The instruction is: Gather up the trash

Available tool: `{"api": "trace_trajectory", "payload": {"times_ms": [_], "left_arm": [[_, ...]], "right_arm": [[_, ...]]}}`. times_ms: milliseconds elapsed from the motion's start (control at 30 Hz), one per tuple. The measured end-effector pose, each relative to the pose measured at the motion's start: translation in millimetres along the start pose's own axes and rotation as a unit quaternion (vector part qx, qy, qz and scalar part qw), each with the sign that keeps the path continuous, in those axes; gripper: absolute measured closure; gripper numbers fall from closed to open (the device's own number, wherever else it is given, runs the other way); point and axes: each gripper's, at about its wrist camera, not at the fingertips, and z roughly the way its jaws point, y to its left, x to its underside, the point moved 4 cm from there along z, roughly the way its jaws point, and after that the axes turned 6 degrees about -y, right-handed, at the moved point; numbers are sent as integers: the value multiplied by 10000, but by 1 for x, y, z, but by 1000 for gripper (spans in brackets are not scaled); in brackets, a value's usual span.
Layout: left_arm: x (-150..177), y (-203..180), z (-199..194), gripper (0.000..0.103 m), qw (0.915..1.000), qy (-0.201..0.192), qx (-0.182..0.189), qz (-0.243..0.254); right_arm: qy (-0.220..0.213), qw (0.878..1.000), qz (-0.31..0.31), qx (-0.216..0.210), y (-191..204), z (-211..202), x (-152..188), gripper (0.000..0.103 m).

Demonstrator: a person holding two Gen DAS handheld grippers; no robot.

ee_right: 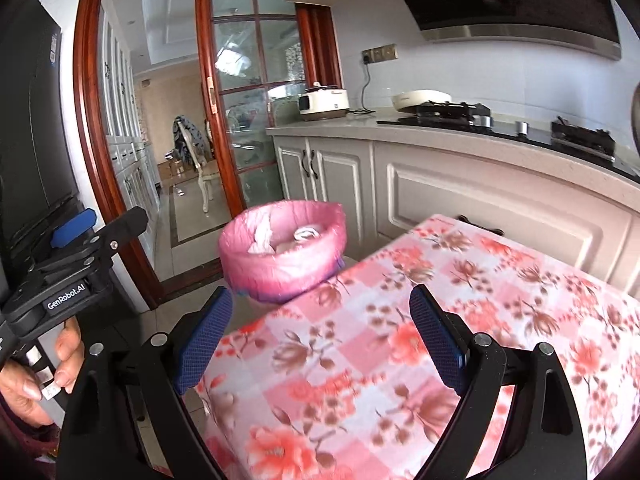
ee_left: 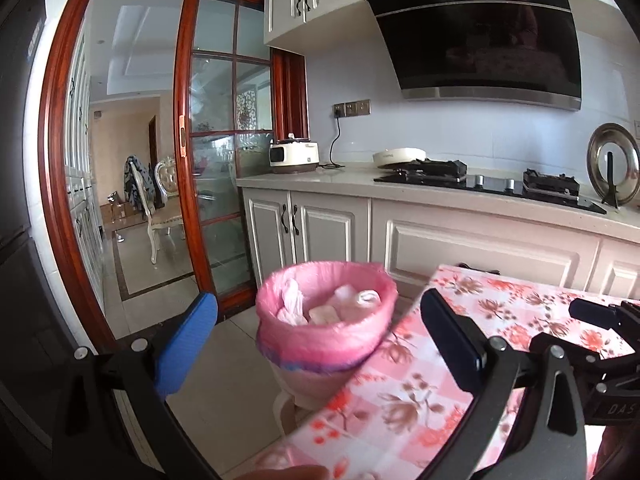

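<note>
A small bin lined with a pink bag [ee_left: 324, 336] [ee_right: 280, 268] stands on a pale stool [ee_left: 286, 408] at the corner of the table with the pink floral cloth [ee_left: 500, 320] [ee_right: 460, 280]. Crumpled white trash [ee_left: 340, 306] [ee_right: 264, 236] lies inside it. My left gripper [ee_left: 320, 336] is open, with its blue pads wide apart and nothing between them; the bin is just ahead of it. My right gripper [ee_right: 322, 334] is open too and empty, hovering over the table's near corner. The right wrist view shows the left gripper [ee_right: 100, 220] at the far left, held by a hand [ee_right: 36, 376].
A white cabinet run carries a rice cooker [ee_left: 294, 154], a pale pan [ee_left: 400, 157] on a black gas hob [ee_left: 480, 188] and a steel lid on a stand [ee_left: 614, 164]. A wood-framed glass sliding door [ee_left: 224, 160] opens to a dining room. A dark appliance [ee_right: 28, 120] fills the left edge.
</note>
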Motion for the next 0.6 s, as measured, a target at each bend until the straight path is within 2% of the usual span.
{"api": "trace_trajectory", "payload": {"times_ms": [133,333,467,600], "left_arm": [[6,-12,-10,4,9999,101,102,-13],[1,-25,-24,4,9998,-82,132,141],[2,-28,-26,4,9998,4,189,114],[5,-28,-28,4,9997,60,223,78]], "right_arm": [[-106,9998,42,176,-10,-16,6,18],[-200,9989,200,361,-26,-27,8,18],[-321,9981,144,515,-29,-30,4,18],[-402,9977,235,496,-31,-33,-1,18]]}}
